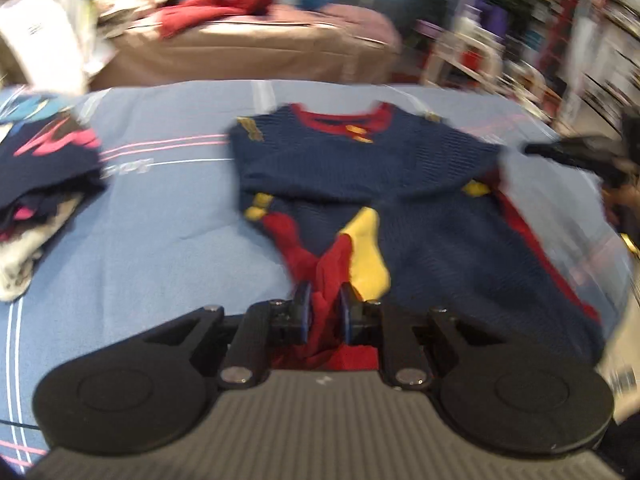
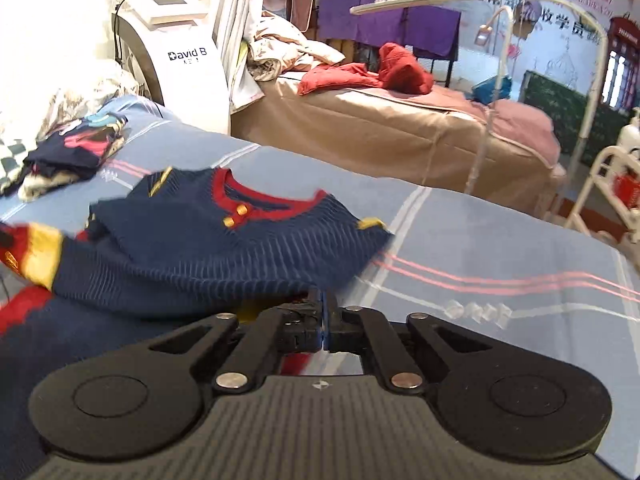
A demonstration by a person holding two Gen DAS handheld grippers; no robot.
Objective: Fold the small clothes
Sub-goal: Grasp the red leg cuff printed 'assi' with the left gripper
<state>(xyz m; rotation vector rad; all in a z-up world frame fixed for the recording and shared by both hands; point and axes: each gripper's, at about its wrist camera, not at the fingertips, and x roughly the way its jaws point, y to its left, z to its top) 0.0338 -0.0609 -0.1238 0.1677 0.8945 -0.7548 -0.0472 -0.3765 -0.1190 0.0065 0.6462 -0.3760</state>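
Now your left gripper [image 1: 325, 304] is clamped on the red cuff of the navy knitted sweater [image 1: 360, 168], which lies ahead toward the far collar on the blue bed sheet [image 1: 160, 220]; your right gripper [image 2: 323, 312], jaws together, pinches its near-right hem.

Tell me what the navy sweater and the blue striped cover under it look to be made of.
Navy sweater: looks like a ribbed knit, probably wool or acrylic yarn, matte; the raised horizontal ridges and the soft red neckline trim suggest it.

Blue cover: seems a thin woven cloth, likely cotton or a blend, smooth and flat, with printed pink and white stripes; no pile or sheen shows. The fibre itself cannot be told.
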